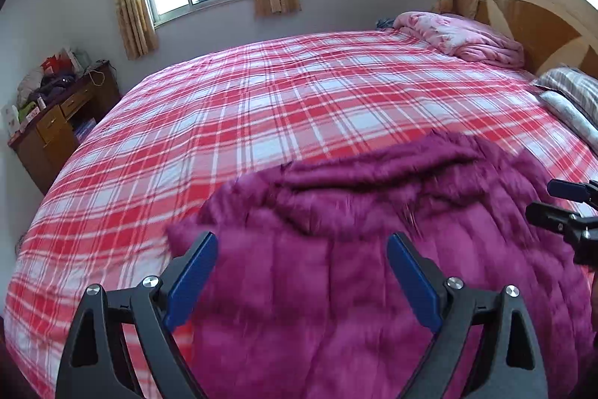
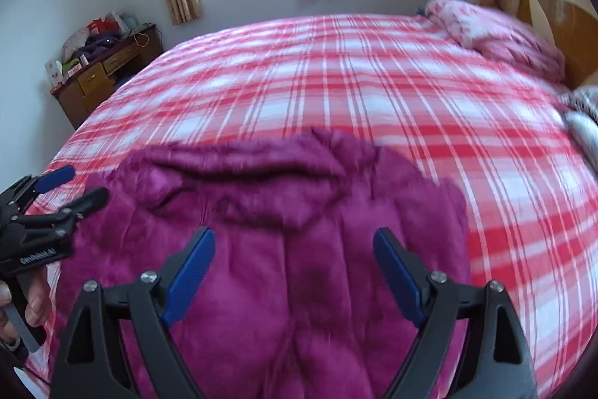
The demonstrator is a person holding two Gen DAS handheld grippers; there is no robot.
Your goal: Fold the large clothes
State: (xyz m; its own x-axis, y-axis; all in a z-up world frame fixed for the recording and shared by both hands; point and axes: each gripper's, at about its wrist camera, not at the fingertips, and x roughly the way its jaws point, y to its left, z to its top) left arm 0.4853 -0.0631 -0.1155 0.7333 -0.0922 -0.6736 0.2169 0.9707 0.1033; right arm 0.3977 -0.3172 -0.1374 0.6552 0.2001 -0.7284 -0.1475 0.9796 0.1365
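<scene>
Hovering over the near side of the bed (image 1: 261, 100), I have both tools spread wide and holding nothing: the left gripper (image 1: 302, 249) and the right gripper (image 2: 294, 243) each show bare blue pads with only fabric far below the gap. The magenta fleece garment (image 2: 284, 212) lies flat on the plaid cover, directly ahead of and beneath both tools, bunched along its far edge where a thick fold or collar runs crosswise. As I read it, its long axis runs from me toward the middle of the bed, so the next fold likely turns on taking the two side edges or the far corners. The garment's left edge lies near my left tool, where a loose flap sticks out beside the left pad (image 1: 194, 272); its right edge falls just past my right tool, with plaid showing beyond it. So each hand has its own side, and neither needs to cross. Both tools point steeply downward and forward, roughly parallel, side by side; in the right view I can see my fingers (image 2: 35, 298) wrapped round the left handle. Both views are blurred, so fine seams are hard to make out.
</scene>
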